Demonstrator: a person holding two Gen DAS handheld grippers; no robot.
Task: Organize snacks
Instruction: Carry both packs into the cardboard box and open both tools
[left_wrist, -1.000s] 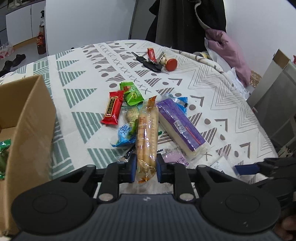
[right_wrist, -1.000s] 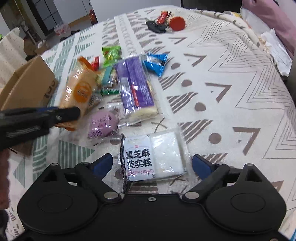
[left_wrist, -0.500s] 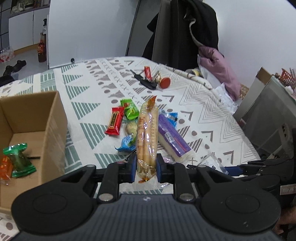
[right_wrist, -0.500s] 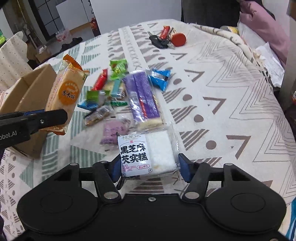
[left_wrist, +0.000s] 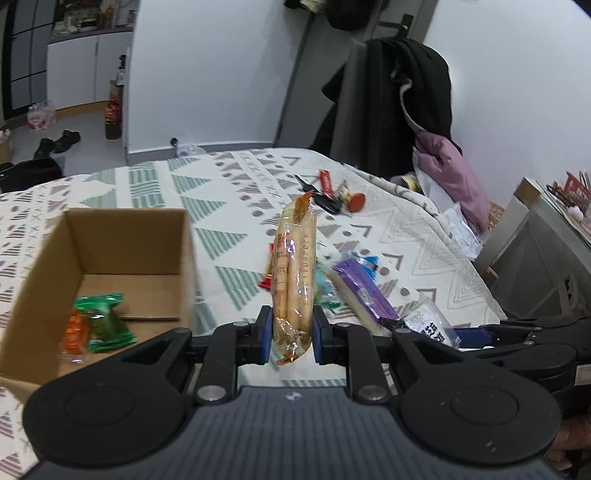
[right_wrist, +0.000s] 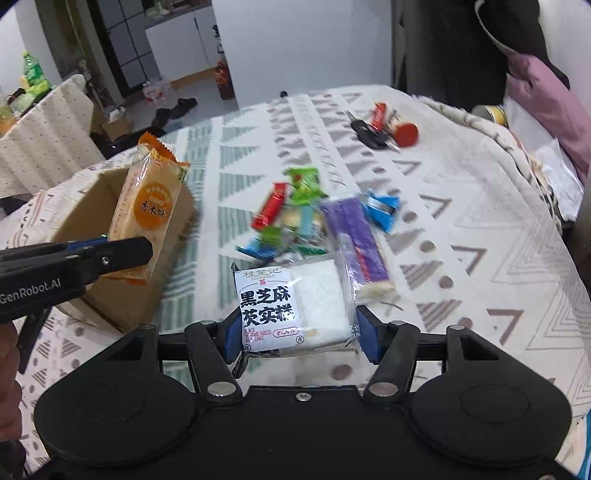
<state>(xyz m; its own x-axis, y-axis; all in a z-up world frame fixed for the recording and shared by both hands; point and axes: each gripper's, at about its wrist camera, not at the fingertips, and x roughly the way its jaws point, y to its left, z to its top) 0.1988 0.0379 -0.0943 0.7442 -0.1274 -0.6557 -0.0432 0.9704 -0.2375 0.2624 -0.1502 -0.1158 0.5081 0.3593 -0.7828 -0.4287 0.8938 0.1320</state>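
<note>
The left hand-held gripper (left_wrist: 291, 334) clamps an upright biscuit pack (left_wrist: 294, 273) above the tabletop (left_wrist: 229, 192), with the box (left_wrist: 110, 266) at its 9 o'clock. The right hand-held gripper (right_wrist: 297, 332) pinches a sesame cake (right_wrist: 291, 306), the snack pile (right_wrist: 295, 221) at 12 o'clock.

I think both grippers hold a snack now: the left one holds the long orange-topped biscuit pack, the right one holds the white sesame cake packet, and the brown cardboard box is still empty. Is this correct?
Not quite: the brown cardboard box is not empty. The left wrist view shows a green-wrapped snack and an orange-wrapped snack inside it. The rest holds: the left gripper holds the long orange-topped biscuit pack, and the right gripper holds the white sesame cake packet.
</note>
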